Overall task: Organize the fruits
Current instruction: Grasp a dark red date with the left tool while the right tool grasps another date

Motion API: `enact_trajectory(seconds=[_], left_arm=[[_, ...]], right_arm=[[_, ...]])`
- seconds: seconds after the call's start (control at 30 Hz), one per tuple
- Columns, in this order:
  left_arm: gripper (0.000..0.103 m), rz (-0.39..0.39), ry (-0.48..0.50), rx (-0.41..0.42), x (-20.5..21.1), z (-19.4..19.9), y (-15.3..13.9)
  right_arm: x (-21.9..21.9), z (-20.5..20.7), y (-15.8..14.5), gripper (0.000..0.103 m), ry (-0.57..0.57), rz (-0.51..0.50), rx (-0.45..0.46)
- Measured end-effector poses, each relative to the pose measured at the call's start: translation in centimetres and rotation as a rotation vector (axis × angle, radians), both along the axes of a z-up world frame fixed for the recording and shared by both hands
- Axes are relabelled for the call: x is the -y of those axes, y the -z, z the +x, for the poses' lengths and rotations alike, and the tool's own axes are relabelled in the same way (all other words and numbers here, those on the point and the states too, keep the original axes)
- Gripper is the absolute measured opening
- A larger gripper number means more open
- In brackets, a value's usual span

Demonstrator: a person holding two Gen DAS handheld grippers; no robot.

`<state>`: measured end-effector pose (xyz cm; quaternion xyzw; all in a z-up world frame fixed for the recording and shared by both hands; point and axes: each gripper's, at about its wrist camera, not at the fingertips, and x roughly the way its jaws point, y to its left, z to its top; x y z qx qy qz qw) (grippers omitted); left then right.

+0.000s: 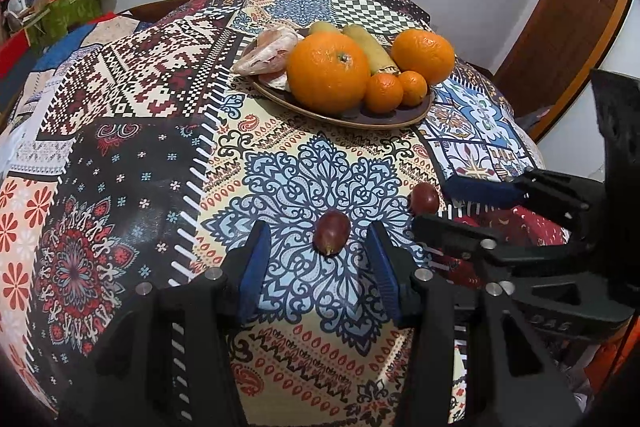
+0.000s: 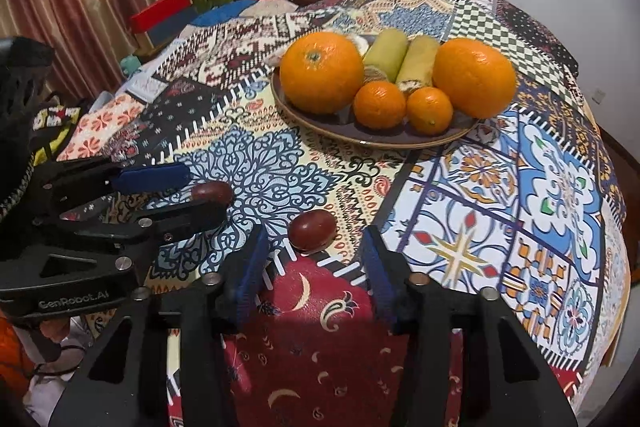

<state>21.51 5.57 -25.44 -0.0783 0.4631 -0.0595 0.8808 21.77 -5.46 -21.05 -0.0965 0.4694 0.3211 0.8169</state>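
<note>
My left gripper (image 1: 318,247), black frame with blue pads, stands part open over the patchwork-print tablecloth (image 1: 160,155). A small dark-red oval fruit (image 1: 331,231) lies on the cloth between its fingertips; gaps show on both sides and neither pad touches it. The gripper holds nothing.

My right gripper (image 2: 316,251), same build, is also part open. A second dark-red oval fruit (image 2: 313,230) lies just ahead of its fingertips, about centred in the gap, on the seam where the red crescent patch meets the blue medallion patch. The pads are clear of it; nothing is gripped.

The two grippers sit side by side near the table's near edge. Each appears in the other's camera, with the neighbour's fruit at its tips.

Farther in, toward the table's middle, stands a brown round plate (image 2: 320,125). It carries two large oranges (image 2: 322,71), two small tangerines (image 2: 379,103) at the front, and two yellow-green elongated fruits (image 2: 386,53) behind. The left wrist view also shows a pale pink wrapped item (image 1: 268,53) on the plate's left rim.
</note>
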Motion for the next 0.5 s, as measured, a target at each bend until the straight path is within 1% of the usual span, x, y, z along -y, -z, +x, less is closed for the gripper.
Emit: enact_trajectory(seconds=[0.03,0.07,0.1,0.2,0.3,0.37,0.5], left_arm=[[0.048,0.000,0.003,0.003,0.07,0.01,0.00],[0.044,0.001,0.005,0.004,0.11,0.09,0.01],[0.037,0.004,0.008,0.006,0.17,0.11,0.02],[0.028,0.019,0.019,0.011,0.33,0.16,0.19],[0.019,0.021,0.033,0.014,0.39,0.13,0.35],[0.016,0.009,0.037,0.013,0.37,0.17,0.31],[0.016,0.027,0.028,0.018,0.47,0.28,-0.07]], right_arm=[[-0.13,0.06,0.20,0.034,-0.004,-0.001,-0.007],[-0.19,0.07,0.25,0.034,-0.004,0.002,-0.003],[-0.22,0.08,0.24,0.033,-0.004,0.004,-0.001],[-0.29,0.13,0.32,0.024,-0.006,0.007,0.003],[-0.27,0.18,0.26,0.023,-0.003,0.010,0.008],[-0.23,0.13,0.17,0.023,-0.002,0.017,0.013],[0.09,0.23,-0.32,0.022,0.004,0.037,0.021]])
